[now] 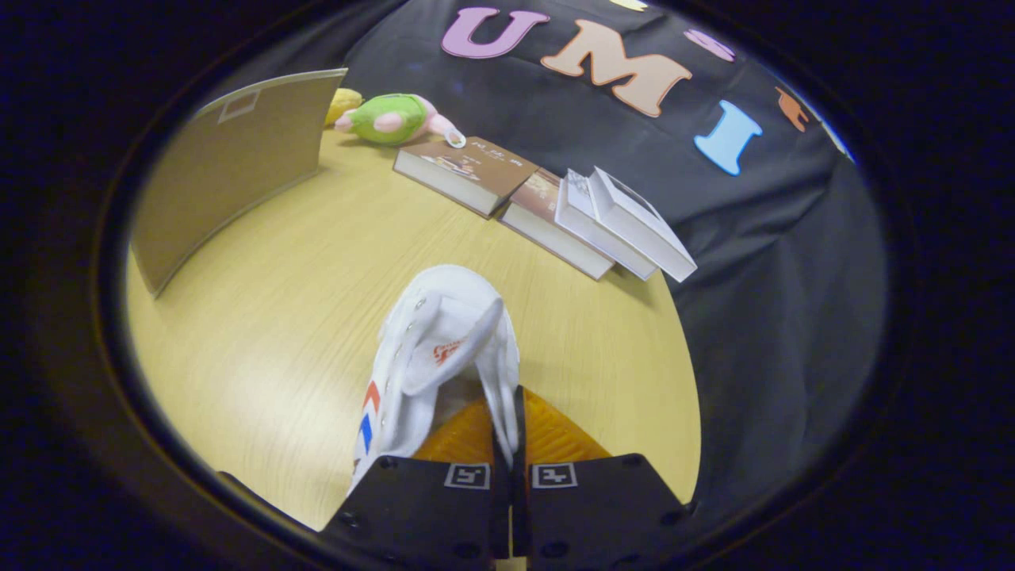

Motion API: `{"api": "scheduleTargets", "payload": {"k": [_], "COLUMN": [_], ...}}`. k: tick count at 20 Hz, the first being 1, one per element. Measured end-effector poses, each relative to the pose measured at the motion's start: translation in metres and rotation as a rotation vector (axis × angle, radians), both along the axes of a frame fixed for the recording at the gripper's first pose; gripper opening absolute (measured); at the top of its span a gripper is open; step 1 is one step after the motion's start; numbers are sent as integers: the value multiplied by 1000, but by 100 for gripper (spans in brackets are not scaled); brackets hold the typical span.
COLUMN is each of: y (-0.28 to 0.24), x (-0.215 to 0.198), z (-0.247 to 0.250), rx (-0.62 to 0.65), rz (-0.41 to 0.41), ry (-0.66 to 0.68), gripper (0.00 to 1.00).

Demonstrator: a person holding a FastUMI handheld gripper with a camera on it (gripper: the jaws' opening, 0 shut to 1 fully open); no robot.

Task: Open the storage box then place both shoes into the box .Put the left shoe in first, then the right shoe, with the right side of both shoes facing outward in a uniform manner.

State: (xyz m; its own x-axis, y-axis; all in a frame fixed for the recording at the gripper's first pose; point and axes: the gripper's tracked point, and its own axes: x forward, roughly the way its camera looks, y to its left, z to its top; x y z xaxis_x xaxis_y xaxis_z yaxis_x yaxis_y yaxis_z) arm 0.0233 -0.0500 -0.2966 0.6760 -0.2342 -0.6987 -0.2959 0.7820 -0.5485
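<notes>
Gripper (514,428) clenched on the white shoe's (440,349) collar wall, one finger inside, one outside. Shoe's long axis runs away from the fingers, toe pointing far. Box flap (230,166) stands far left; books (547,206) far right; bare counter (277,317) between.

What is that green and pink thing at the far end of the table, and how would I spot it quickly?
Start at the wooden table, well beyond the hand-held gripper, whose fingers are shut on the white shoe. Look to the far edge, between the upright cardboard panel and the row of books. There lies a plush toy, the one soft, green-and-pink thing among flat, boxy neighbours.
</notes>
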Motion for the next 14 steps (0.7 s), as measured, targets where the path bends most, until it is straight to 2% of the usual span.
{"api": "scheduleTargets", "payload": {"k": [6,11,14], "y": [17,36,52], "x": [0,-4,-6], "z": [3,13,28], "rx": [118,136,193], "rz": [-42,12,16], "ry": [-43,-76,-100], "gripper": [4,4,4]}}
